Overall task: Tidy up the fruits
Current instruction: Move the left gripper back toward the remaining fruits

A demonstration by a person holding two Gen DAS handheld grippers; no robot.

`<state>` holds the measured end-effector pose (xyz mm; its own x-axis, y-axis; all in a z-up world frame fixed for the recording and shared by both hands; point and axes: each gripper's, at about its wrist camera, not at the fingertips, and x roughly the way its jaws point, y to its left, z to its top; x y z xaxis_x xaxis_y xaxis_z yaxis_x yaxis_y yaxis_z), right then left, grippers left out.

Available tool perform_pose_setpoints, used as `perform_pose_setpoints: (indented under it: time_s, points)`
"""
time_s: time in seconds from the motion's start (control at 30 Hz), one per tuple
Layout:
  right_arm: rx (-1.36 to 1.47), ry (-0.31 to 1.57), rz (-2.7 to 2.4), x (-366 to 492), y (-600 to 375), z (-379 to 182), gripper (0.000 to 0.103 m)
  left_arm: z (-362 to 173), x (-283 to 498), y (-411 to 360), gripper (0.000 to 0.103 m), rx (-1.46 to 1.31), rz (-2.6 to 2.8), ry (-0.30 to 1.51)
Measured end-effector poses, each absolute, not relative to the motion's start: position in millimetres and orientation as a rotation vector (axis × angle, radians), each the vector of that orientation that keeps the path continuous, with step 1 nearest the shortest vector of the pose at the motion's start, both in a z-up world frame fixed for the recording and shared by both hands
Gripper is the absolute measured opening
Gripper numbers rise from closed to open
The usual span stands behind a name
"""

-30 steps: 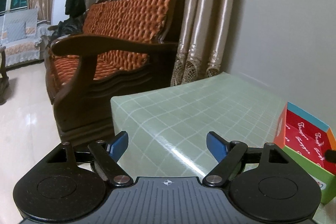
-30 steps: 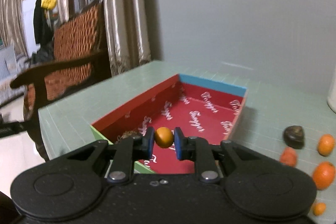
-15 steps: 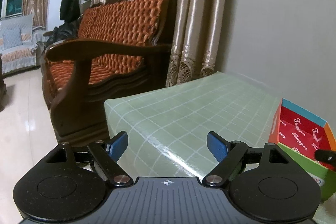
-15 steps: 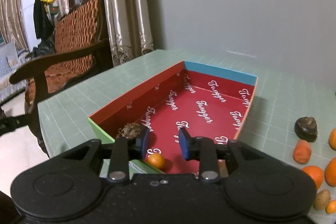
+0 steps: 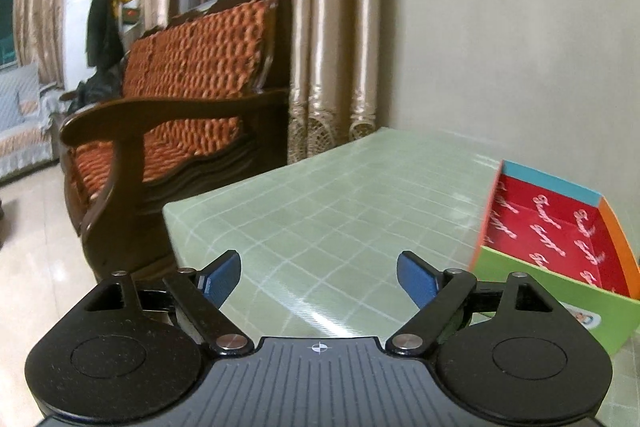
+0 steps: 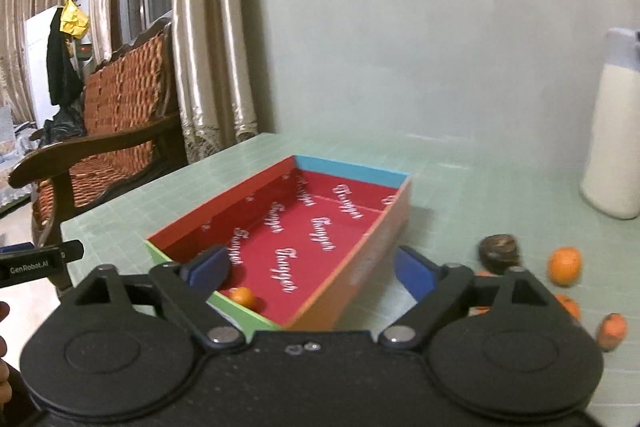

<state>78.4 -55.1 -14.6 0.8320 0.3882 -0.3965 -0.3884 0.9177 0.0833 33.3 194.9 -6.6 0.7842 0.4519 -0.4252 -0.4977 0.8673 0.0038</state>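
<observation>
Fruit sorting is barely begun: one small orange [image 6: 243, 296] lies in the box [image 6: 362, 255] between the opening, empty right tongs [image 6: 310, 269]. Several fruits [image 6: 564, 265] wait on the counter [image 6: 460, 187] to their right. Left tongs [image 5: 319, 277] are opening, empty.

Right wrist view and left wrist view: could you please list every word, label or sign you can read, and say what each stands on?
"GenRobot.AI": white letters on the black bar of the left gripper, seen at the left edge.
"Tangger" or similar, a repeated white cursive word; blurred, spelling uncertain: red inside floor of the shallow cardboard box.
Small sticker on the box's green outer wall: too small to read.
</observation>
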Motion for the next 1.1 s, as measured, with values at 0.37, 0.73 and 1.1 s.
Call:
perform_pose_setpoints:
  time_s: [0.37,0.73,1.1]
  points:
    - [0.027,0.431,0.299,74.7,-111.8,-21.8,0.103,-2.2,43.0,140.0,0.089,-0.017,0.431,0.425]
    - [0.161,0.384,0.068,62.8,-197.9,-42.6,0.103,6.6,46.5,63.1,0.092,0.118,0.248,0.34]
    - [0.423,0.395,-0.025,37.2,-281.2,-58.8,0.103,13.5,47.1,-17.3,0.093,0.211,0.024,0.312]
